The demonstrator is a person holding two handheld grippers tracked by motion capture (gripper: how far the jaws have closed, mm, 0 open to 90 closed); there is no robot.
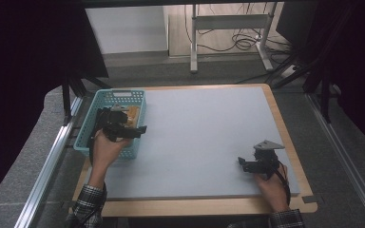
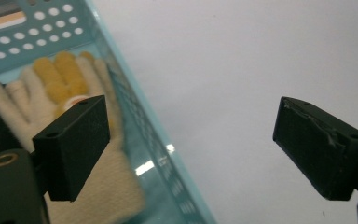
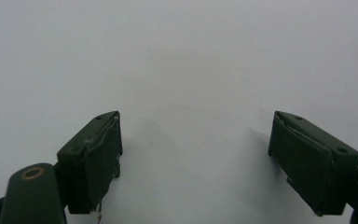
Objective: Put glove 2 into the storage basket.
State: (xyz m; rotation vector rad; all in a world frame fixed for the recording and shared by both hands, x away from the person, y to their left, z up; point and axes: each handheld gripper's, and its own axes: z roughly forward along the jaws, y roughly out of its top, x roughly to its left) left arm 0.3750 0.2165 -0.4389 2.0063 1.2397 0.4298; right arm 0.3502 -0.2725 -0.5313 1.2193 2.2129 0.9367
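A teal plastic basket [image 1: 89, 124] stands at the table's left edge. Inside it lies a cream knit glove with yellow fingertips [image 2: 56, 93], also seen as a pale patch [image 1: 133, 114] in the high view. My left gripper [image 1: 140, 129] hovers over the basket's right wall, open and empty; in the left gripper view [image 2: 193, 149] one jaw is above the glove and the other above the mat, with the basket wall [image 2: 140, 126] between them. My right gripper [image 1: 243, 164] rests low near the front right of the mat, open, with only bare mat between its jaws [image 3: 196, 163].
A grey mat [image 1: 204, 137] covers the wooden table [image 1: 209, 206]. Metal rails run along both sides. Beyond the far edge stand a table frame [image 1: 228, 28] and loose cables on the floor.
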